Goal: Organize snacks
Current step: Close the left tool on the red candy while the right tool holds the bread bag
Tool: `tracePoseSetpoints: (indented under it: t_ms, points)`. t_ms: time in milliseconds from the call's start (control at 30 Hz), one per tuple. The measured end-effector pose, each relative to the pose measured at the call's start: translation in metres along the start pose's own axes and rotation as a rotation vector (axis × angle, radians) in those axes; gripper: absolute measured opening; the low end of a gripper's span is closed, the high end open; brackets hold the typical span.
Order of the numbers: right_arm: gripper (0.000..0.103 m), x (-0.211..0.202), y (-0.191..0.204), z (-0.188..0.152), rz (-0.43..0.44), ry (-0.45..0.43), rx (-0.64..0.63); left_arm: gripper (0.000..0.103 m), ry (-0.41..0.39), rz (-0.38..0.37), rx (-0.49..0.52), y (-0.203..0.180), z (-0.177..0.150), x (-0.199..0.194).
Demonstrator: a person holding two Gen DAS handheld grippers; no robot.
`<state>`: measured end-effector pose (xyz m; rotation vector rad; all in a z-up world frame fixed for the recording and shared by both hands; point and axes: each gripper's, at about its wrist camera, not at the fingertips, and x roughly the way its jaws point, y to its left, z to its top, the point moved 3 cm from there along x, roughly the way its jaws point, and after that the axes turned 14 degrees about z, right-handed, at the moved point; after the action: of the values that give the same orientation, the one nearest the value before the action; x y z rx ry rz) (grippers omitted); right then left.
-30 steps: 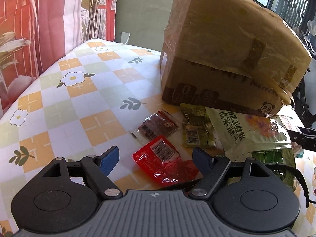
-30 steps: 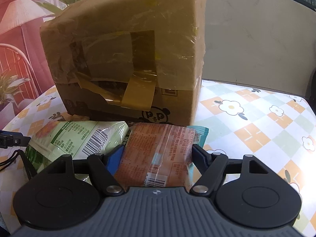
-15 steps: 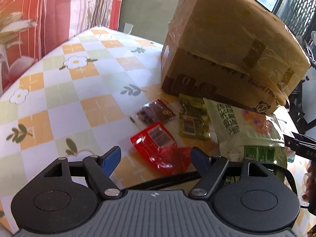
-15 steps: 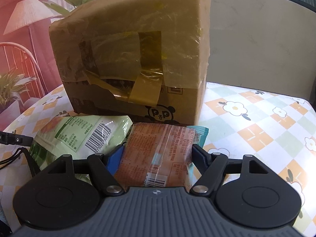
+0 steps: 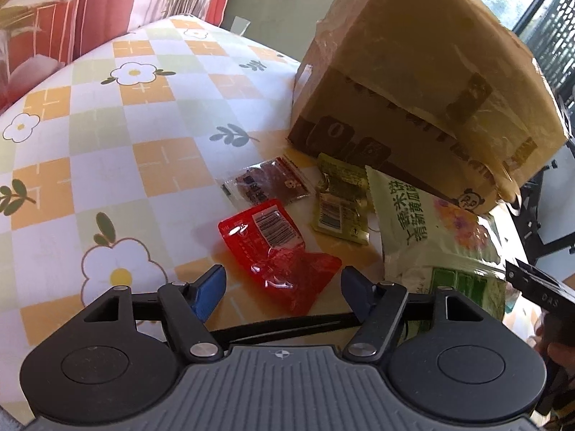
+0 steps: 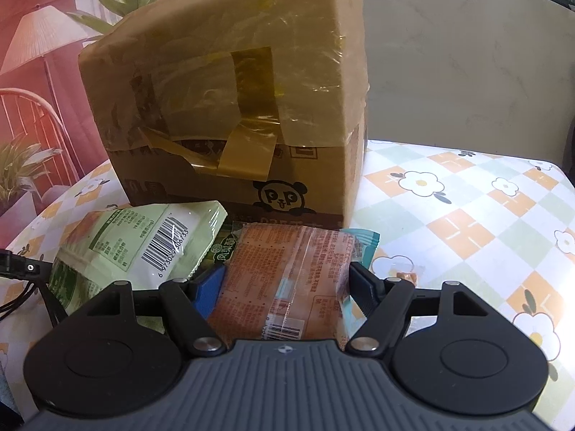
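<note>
My left gripper (image 5: 282,287) is open just above the table, with a red snack packet (image 5: 276,251) lying between and ahead of its fingers. Past it lie a clear packet of dark snacks (image 5: 267,185), an olive packet (image 5: 341,206) and a big pale green bag (image 5: 431,230). My right gripper (image 6: 285,289) is shut on an orange-brown snack pack (image 6: 287,280) that fills the space between its fingers. The green bag (image 6: 136,244) shows at its left, and a teal packet edge (image 6: 363,244) pokes out behind the pack.
A large taped cardboard box (image 5: 413,89) stands behind the snacks; it also shows in the right wrist view (image 6: 233,107). The table wears a flowered checked cloth (image 5: 107,136). A red patterned wall hanging (image 5: 72,3) is at far left, a grey wall (image 6: 467,72) behind.
My left gripper has risen and tilted down, so the snacks sit further under it. My right gripper has lifted and edged towards the box with the orange-brown pack held.
</note>
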<state>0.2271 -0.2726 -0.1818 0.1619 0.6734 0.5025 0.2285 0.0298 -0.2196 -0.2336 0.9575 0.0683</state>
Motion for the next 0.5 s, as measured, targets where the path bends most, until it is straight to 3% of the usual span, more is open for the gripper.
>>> tracePoseSetpoints:
  t_ms: [267,500]
  points:
    - [0.075,0.000,0.005,0.001,0.008,-0.007,0.000,0.072,-0.067,0.056,0.091,-0.022,0.007,0.012]
    - [0.074,-0.003,0.002,-0.001,-0.005,-0.009,0.009,0.068,-0.077,0.017,0.091,-0.020,0.027,0.022]
